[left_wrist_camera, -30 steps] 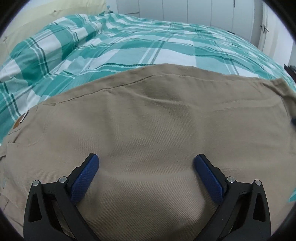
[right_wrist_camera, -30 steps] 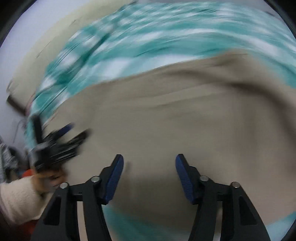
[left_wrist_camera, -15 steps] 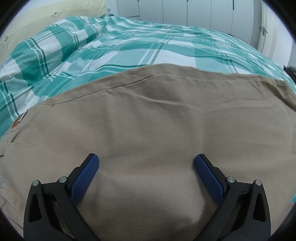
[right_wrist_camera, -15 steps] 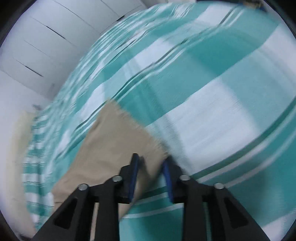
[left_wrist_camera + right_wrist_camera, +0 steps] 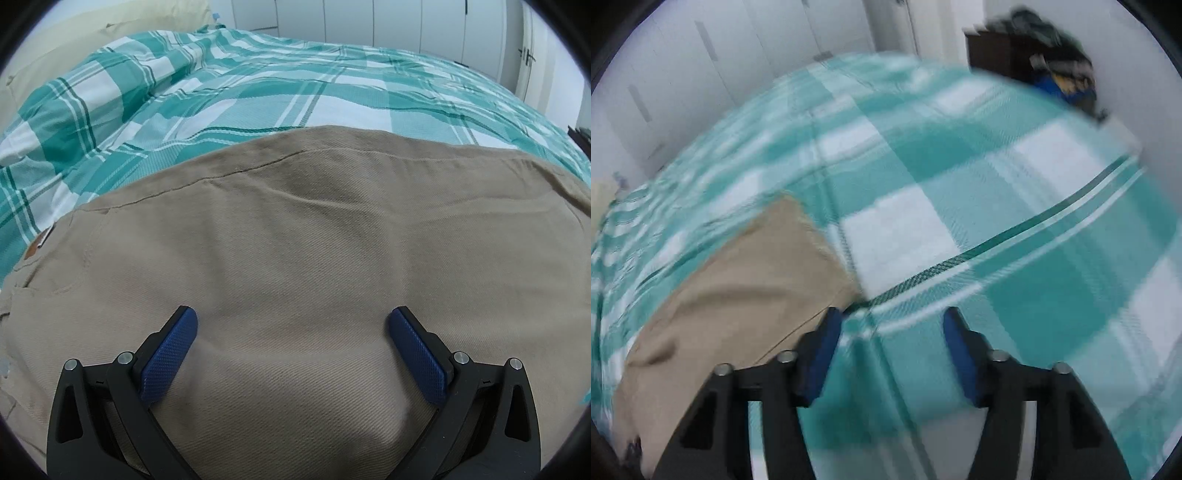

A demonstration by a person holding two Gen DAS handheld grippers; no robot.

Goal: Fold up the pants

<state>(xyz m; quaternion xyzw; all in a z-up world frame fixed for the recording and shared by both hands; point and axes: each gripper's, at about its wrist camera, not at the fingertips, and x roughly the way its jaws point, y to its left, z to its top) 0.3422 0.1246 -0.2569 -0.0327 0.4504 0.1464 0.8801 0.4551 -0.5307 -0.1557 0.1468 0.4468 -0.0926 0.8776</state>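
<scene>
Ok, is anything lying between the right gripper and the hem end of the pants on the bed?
Nothing visible. The right gripper has just been opening, with only bedspread between its fingers. The pants leg end lies flat just beyond and beside the left-hand finger in that view. The picture is motion-blurred, so small things could be missed.

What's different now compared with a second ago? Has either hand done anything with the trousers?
The right gripper swung away from the broad part of the khaki pants to their frayed end, where its fingers narrowed; they have just been opening and now hold nothing, over the checked bedspread. The left gripper stayed open above the pants, unmoved.
</scene>
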